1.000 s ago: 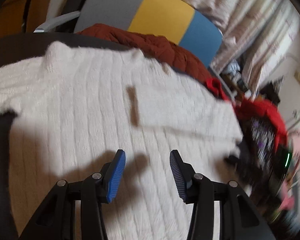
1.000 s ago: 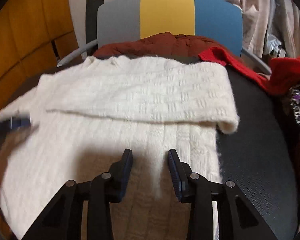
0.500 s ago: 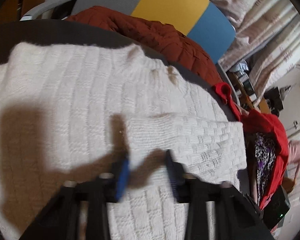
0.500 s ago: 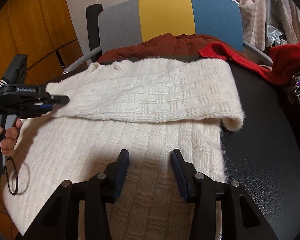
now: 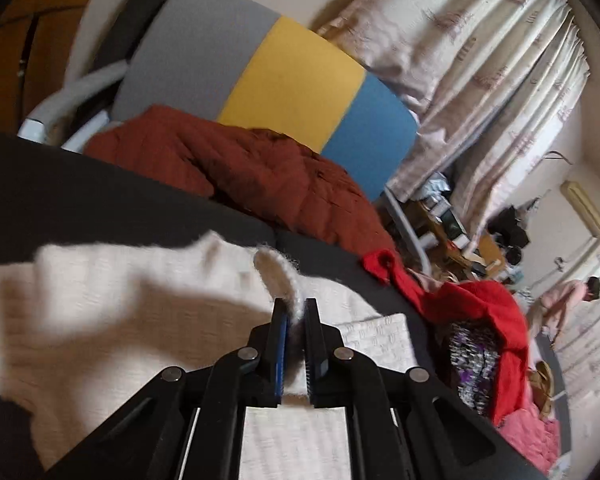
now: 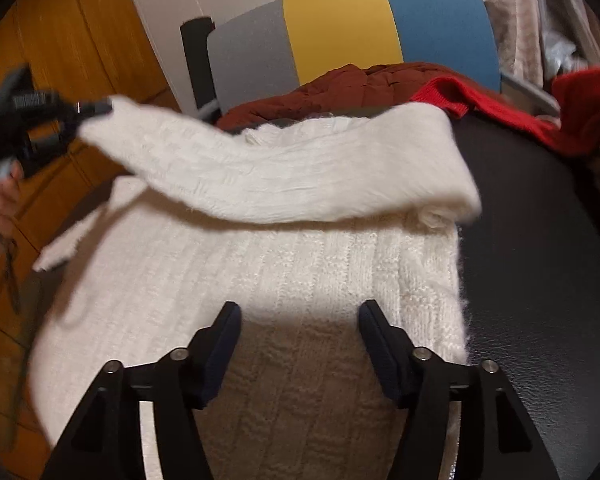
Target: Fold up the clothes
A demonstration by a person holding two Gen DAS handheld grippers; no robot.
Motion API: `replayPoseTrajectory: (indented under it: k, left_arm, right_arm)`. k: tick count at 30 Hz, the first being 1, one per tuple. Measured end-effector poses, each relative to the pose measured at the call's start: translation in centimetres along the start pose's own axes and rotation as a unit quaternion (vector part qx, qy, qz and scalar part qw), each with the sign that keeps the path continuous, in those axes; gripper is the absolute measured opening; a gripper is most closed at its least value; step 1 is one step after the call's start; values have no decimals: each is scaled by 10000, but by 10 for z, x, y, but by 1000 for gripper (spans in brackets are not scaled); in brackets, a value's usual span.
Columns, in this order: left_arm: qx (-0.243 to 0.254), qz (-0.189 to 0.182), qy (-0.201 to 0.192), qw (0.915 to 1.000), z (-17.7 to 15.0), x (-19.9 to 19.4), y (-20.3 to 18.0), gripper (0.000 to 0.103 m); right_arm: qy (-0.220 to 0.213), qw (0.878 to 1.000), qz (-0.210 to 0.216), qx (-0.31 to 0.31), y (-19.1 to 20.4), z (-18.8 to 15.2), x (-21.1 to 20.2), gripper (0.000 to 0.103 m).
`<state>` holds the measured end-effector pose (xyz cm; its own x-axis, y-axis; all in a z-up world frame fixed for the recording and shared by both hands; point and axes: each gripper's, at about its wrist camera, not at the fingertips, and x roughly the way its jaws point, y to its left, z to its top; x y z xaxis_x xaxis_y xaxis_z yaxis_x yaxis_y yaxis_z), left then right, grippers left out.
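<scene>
My left claw (image 5: 295,312) was clamped on the cuff of the white sweater's sleeve (image 6: 260,176), holding it lifted off the body of the white sweater (image 6: 292,280) (the view there was blurred). My right claw (image 6: 300,320) hung wide open and held nothing, with the sweater body spread flat on the black surface (image 6: 540,260) directly beneath and ahead of it. Beyond both claws, a rust-red jacket (image 5: 240,172) lay heaped on the chair (image 6: 340,24).

warm indoor light | soft shadows on white sweater (image 6: 300,272) | motion blur left | fisheye edges dark, bent
</scene>
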<state>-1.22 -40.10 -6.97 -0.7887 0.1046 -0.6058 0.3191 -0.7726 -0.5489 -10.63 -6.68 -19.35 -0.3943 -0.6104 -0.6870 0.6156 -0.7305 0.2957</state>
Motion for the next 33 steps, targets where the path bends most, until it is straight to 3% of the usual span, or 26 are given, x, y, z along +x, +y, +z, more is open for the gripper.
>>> replayPoseTrajectory:
  k: [6, 10, 13, 18, 20, 23, 26, 30, 33]
  left_arm:
    - [-289, 559, 396, 9972, -18, 26, 45, 6]
    - [-680, 498, 357, 9958, -23, 25, 67, 6]
    - [-595, 696, 400, 9950, -24, 30, 70, 6]
    - [-245, 1352, 678, 9882, -34, 45, 74, 6]
    - [-216, 1531, 765, 9850, -40, 48, 81, 6]
    - [-255, 1523, 772, 9850, -45, 49, 89, 6]
    - [-96, 1569, 768, 9846, -44, 47, 83, 6]
    - [141, 1444, 531, 9880, -40, 38, 70, 6]
    - [139, 1378, 477, 9892, -40, 35, 66, 6]
  right_arm:
    - [-130, 9937, 441, 1020, -28, 19, -10, 73]
    - [-323, 9825, 680, 1706, -46, 41, -6, 76]
    - [-497, 9651, 989, 2376, -58, 56, 6, 84]
    - [-1080, 9341, 800, 3307, -81, 60, 8, 84]
    - [-1109, 9288, 670, 3472, -90, 50, 4, 80]
    - [-941, 9337, 433, 3427, -100, 33, -1, 66]
    - [-570, 9582, 46, 2803, -92, 33, -14, 65]
    - [-656, 9837, -419, 1621, -60, 64, -37, 65]
    - [-667, 9912, -397, 1071, -41, 100, -23, 65]
